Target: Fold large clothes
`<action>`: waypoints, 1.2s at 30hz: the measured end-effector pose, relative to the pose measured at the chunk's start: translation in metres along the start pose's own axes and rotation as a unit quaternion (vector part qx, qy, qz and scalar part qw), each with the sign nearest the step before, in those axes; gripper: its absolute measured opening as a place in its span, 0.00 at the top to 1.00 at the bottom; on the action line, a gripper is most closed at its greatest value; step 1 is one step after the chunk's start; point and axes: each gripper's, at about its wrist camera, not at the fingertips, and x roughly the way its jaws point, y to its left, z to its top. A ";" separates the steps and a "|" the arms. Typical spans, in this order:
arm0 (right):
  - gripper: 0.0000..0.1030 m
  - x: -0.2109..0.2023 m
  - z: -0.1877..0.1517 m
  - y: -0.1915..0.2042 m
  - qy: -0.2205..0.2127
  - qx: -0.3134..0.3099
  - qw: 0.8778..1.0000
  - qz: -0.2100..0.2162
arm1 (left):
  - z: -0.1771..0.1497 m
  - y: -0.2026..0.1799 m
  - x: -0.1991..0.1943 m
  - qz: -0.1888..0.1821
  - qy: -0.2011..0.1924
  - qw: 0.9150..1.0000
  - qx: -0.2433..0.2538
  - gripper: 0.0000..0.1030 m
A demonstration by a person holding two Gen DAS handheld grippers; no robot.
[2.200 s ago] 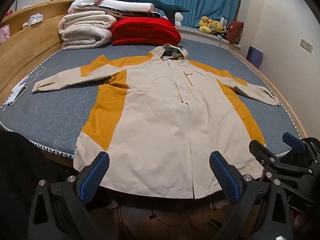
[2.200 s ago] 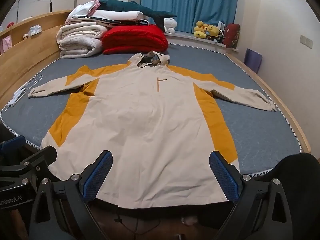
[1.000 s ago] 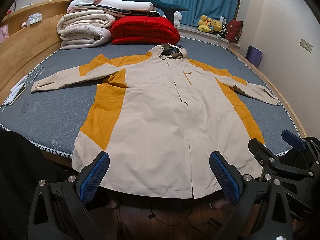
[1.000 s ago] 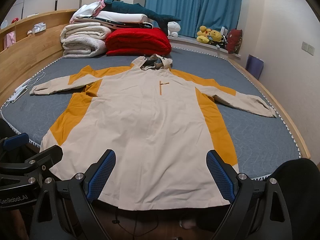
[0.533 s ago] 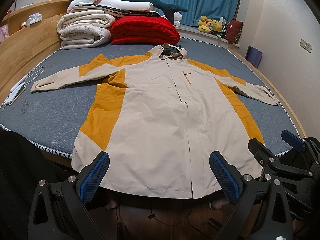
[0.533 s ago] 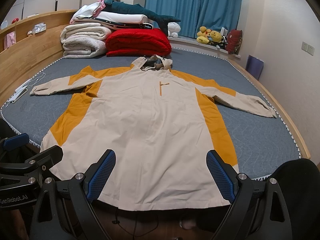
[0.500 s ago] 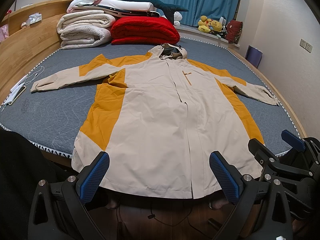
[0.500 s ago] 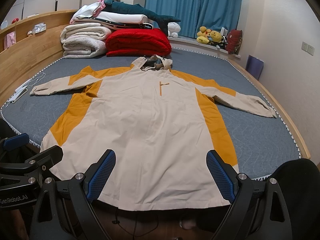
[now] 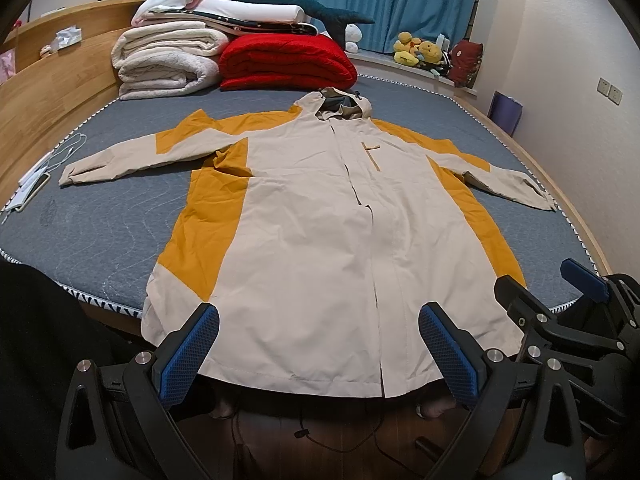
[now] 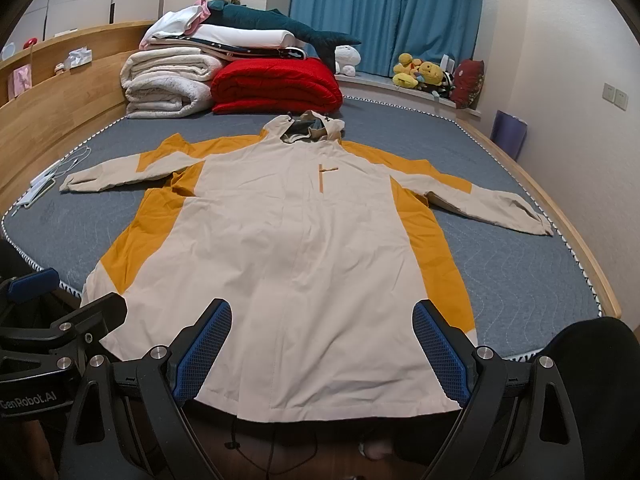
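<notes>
A long beige and mustard hooded jacket (image 9: 312, 216) (image 10: 296, 248) lies flat, front up, on the grey mattress (image 9: 100, 216) (image 10: 520, 264). Both sleeves are spread out sideways, and its hem hangs over the near edge. My left gripper (image 9: 318, 352) hovers open just before the hem, holding nothing. My right gripper (image 10: 322, 350) is likewise open at the hem, a little further right, and appears in the left wrist view as a black frame (image 9: 560, 320). The left gripper's frame (image 10: 48, 320) shows at the left edge of the right wrist view.
Folded white blankets (image 9: 164, 64) and a red blanket (image 9: 286, 62) are stacked at the far end of the bed. A phone and white cable (image 9: 36, 184) lie by the left sleeve. A wooden headboard (image 9: 48, 92) runs along the left; wooden floor (image 9: 320, 440) lies below me.
The right wrist view has risen and drawn slightly back since 2.2 s ago; the jacket and the left gripper are almost unmoved. Both grippers stay open.
</notes>
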 end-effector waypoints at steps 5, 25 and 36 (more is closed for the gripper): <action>0.11 0.000 0.001 0.000 0.000 0.004 1.000 0.000 | 0.006 -0.007 -0.004 -0.003 0.001 1.000 0.015 0.11; 0.19 -0.036 0.074 -0.051 -0.091 0.045 0.995 -0.017 | 0.062 0.025 -0.010 -0.031 -0.046 0.998 -0.011 0.74; 0.26 0.029 0.167 -0.045 -0.128 0.002 0.992 0.018 | 0.187 0.081 0.049 -0.001 -0.095 0.995 -0.013 0.74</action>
